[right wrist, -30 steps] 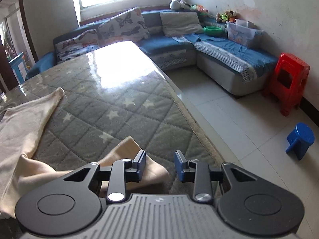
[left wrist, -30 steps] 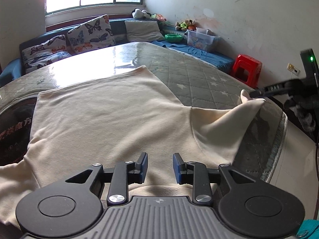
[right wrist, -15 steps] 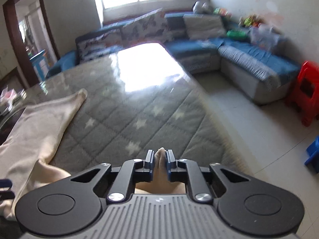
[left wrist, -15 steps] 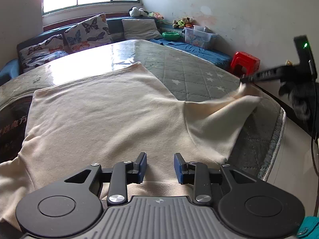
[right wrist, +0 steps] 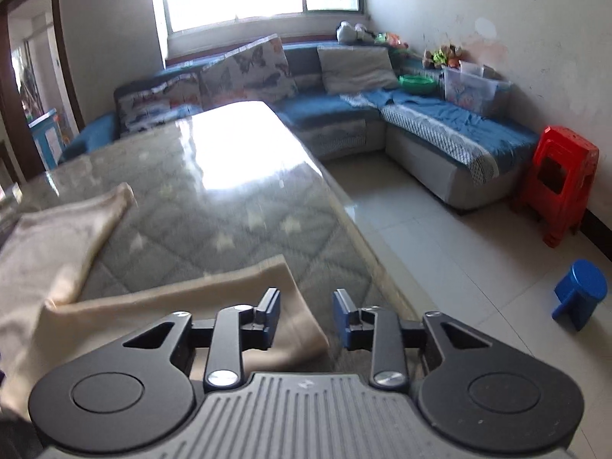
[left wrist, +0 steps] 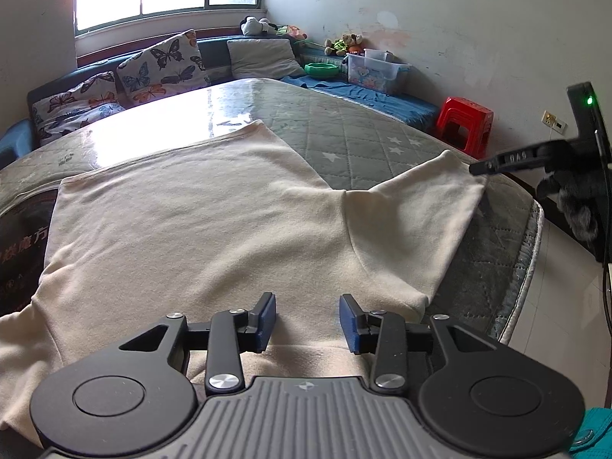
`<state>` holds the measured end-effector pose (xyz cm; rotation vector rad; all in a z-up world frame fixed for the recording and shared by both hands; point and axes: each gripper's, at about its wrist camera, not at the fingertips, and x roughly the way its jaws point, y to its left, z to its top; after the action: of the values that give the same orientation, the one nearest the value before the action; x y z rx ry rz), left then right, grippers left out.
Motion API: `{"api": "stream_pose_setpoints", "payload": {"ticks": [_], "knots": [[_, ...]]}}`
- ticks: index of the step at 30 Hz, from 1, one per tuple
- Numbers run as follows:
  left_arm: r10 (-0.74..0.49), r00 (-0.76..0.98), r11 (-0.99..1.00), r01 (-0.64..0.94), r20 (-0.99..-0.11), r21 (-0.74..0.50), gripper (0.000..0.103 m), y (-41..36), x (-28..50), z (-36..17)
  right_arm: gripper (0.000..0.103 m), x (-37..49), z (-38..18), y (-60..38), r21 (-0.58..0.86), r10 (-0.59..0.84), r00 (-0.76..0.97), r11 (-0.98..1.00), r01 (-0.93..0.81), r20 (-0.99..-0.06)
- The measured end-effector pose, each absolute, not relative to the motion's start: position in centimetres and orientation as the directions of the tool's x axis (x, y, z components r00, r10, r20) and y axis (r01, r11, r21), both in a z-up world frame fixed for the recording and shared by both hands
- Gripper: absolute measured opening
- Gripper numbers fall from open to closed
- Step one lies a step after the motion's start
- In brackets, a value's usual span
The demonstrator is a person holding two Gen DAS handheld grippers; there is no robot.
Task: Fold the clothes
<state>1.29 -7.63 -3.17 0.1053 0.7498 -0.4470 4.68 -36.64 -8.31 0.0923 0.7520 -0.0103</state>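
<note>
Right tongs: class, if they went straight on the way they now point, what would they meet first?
Probably the cream garment's sleeve, which lies just ahead of the open right tongs, then the quilted table cover; depth is unclear.

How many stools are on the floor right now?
2: a red stool against the right wall beside the sofa, and a small blue stool nearer, on the tiles. Others may be hidden behind the table.
</note>
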Motion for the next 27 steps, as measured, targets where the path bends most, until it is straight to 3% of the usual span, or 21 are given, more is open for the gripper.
{"api": "stream_pose_setpoints", "payload": {"ticks": [14,21,27], "knots": [[-0.351,0.654,0.903,0.425,-0.671,-0.058,0.041,-6.0,-0.5,-2.7,0.032,3.9,-8.5,-35.6,-0.021,-0.062,0.735,0.998,0.065,-0.675],[-0.307,0.675,0.931,0.360,-0.671,-0.063,0.041,-3.5,-1.5,-2.5,0.033,3.4,-6.4,-30.8,0.046,0.161,0.729,0.983,-0.176,-0.665],[-0.294,0.672,0.939,0.337,-0.679,-0.073,0.041,-1.8,-2.8,-2.9,0.033,2.7,-5.6,-22.9,0.052,0.396,0.647,0.874,-0.483,-0.652]]}}
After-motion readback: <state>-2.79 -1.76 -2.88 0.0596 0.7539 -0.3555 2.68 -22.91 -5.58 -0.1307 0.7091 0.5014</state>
